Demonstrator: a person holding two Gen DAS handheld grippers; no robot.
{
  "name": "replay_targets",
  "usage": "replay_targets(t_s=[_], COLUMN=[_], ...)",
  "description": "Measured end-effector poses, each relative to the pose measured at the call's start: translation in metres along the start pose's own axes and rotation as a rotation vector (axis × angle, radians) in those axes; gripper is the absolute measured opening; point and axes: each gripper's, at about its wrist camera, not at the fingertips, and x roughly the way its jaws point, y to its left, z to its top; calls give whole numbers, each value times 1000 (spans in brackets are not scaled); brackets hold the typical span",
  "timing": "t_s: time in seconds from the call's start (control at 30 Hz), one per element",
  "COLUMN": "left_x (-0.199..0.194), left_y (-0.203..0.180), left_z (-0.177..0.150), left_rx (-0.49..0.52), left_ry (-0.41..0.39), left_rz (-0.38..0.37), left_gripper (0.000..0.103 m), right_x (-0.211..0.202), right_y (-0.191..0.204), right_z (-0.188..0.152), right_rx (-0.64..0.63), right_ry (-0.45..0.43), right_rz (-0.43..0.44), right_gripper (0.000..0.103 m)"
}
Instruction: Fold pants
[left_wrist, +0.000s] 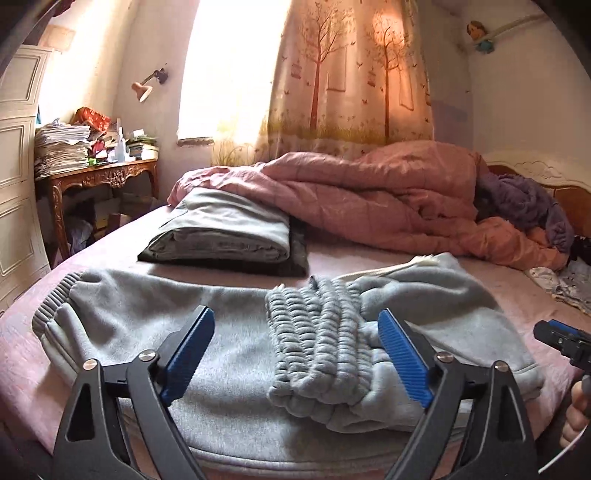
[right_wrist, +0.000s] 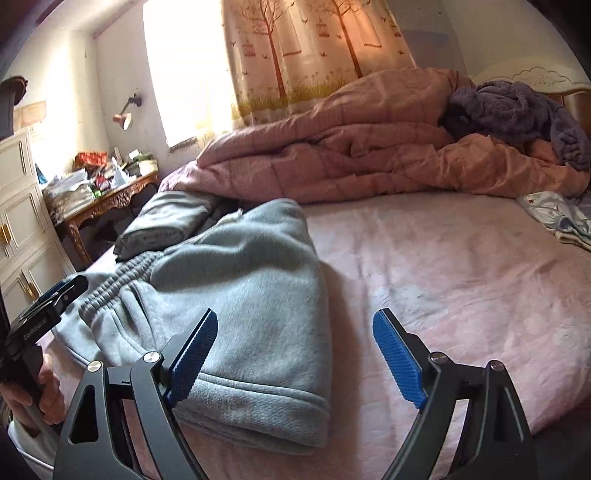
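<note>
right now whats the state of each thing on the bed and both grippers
grey pants: folded over, ribbed waistband on top, lying flat on the bed
left gripper: open, over the pants, gripping nothing
right gripper: open, empty, at the pants' edge
folded clothes: neatly stacked behind the pants
pink quilt: bunched up along the far side
purple blanket: crumpled by the headboard
curtain: drawn partway

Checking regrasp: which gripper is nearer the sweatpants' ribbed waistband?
Left. The left gripper sits open straddling the ribbed waistband; the right gripper is open at the fold's edge, off to the waistband's side.
</note>
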Motion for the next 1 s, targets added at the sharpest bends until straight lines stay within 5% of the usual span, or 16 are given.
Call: replay_targets(t_s=[0.1,0.13,0.17,0.2,0.27,0.3,0.4,0.5,0.57,0.7,0.87,1.0], left_x=[-6,-5,-2,3,13,20,36,37,39,63,95,95], left_y=[-12,-20,-28,-35,-45,-44,-28,-13,-13,-18,-8,-9], left_z=[5,6,7,7,5,4,-1,-2,2,16,25,18], left_rx=[31,60,96,124,138,128,25,-54,-41,13,-55,-42], left_ry=[-34,-38,-32,-18,22,51,134,153,153,234,385,380], left_rz=[-33,-32,-28,-23,-10,1,-42,-130,-85,-125,-197,-203], left_gripper=[92,85,63,56,28,25,26,43,64,64,29,31], right_x=[-12,-15,-16,-16,-15,-14,-7,1,8,16,15,16], right_y=[-3,-2,1,6,15,19,33,43,46,52,53,47], right_z=[0,-1,-2,-2,-4,-5,-11,-20,-25,-34,-38,-35], right_rx=[29,23,10,-6,-33,-43,-81,-119,-123,-163,-180,-148], right_ry=[-60,-86,-105,-112,-111,-102,-66,-21,9,26,8,9], right_rz=[-26,-33,-41,-46,-17,3,33,68,78,41,29,53], right_gripper=[84,68,55,53,33,29,18,16,16,15,15,15])
